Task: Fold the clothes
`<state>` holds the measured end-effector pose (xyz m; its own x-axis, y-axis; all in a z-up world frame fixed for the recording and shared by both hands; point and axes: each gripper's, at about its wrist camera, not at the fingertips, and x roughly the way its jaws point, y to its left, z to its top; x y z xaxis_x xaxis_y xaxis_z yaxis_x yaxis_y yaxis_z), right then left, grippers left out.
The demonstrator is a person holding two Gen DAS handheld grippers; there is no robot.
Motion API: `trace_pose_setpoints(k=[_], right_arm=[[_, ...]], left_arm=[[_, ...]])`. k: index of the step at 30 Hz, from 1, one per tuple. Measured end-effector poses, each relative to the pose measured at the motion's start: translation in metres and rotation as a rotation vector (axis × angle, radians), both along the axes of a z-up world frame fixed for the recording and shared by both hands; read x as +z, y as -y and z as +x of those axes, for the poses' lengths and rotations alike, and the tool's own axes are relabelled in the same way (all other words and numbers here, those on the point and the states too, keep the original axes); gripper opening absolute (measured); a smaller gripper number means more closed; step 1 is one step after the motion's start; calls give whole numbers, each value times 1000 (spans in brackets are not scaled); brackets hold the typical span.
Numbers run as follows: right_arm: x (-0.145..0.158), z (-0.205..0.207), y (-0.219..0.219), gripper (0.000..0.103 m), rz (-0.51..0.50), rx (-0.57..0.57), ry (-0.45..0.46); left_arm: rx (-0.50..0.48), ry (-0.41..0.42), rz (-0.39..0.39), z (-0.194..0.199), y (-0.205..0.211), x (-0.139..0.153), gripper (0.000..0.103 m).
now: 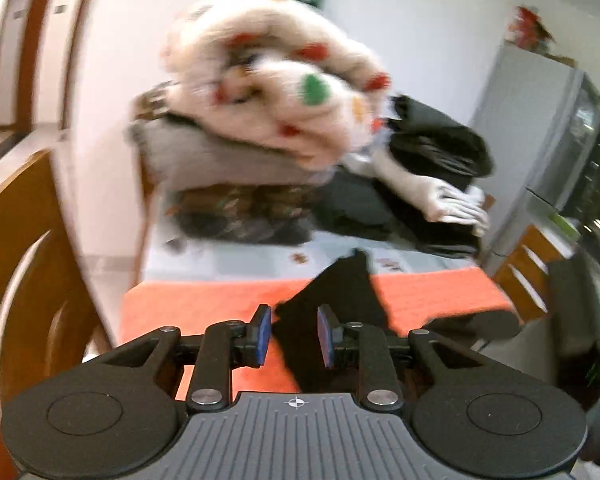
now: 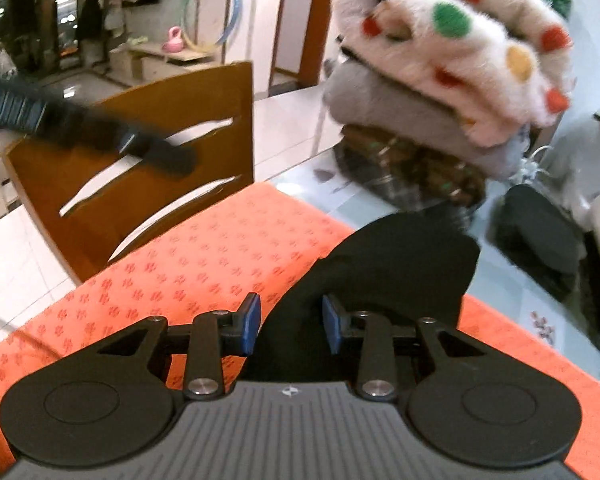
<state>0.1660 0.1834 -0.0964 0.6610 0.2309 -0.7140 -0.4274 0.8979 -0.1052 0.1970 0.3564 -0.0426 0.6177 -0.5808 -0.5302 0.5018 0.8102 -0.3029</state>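
A black garment (image 1: 336,304) lies on the orange cloth (image 1: 204,304) on the table. My left gripper (image 1: 294,334) is open, its blue pads either side of the garment's edge. My right gripper (image 2: 290,326) is open too, with the same black garment (image 2: 400,264) between and beyond its blue pads on the orange cloth (image 2: 188,264). I cannot tell whether the pads touch the fabric. The left gripper (image 2: 156,152) shows blurred at the left of the right wrist view.
A stack of folded clothes stands at the back, topped by a white fleece with coloured dots (image 1: 284,92) (image 2: 460,40) over a grey piece (image 2: 400,120). Dark and white clothes (image 1: 432,168) lie to the right. Wooden chairs (image 2: 152,160) (image 1: 20,264) stand by the table.
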Motion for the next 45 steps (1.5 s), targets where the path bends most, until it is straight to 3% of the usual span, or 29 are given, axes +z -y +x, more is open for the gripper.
trace_pose_setpoints(k=[6,10,13,18,24,32,38,45], right_arm=[[-15,-3,1,46,41,21,-13],[-14,-8,4,48,82,8,-3],[-9,-14,10,47,129,-5,8],[16,-42,30,46,246,-65,54],[29,-63,65,46,294,-237,86],[-7,-54,77,46,267,-276,-28],[-26,-55,75,47,248,-240,-32],[0,-56,72,47,217,-218,-1]], left_arm=[[-196,-35,39,27,65,-11,26],[-253,-105,81,49,93,-32,20],[-221,-168,98,66,95,-45,18],[-164,-254,54,87,90,-58,18],[-151,-275,45,90,89,-63,18],[-103,-292,84,97,89,-75,20],[-78,-330,89,101,85,-94,24],[-116,-219,-4,95,92,-47,20]])
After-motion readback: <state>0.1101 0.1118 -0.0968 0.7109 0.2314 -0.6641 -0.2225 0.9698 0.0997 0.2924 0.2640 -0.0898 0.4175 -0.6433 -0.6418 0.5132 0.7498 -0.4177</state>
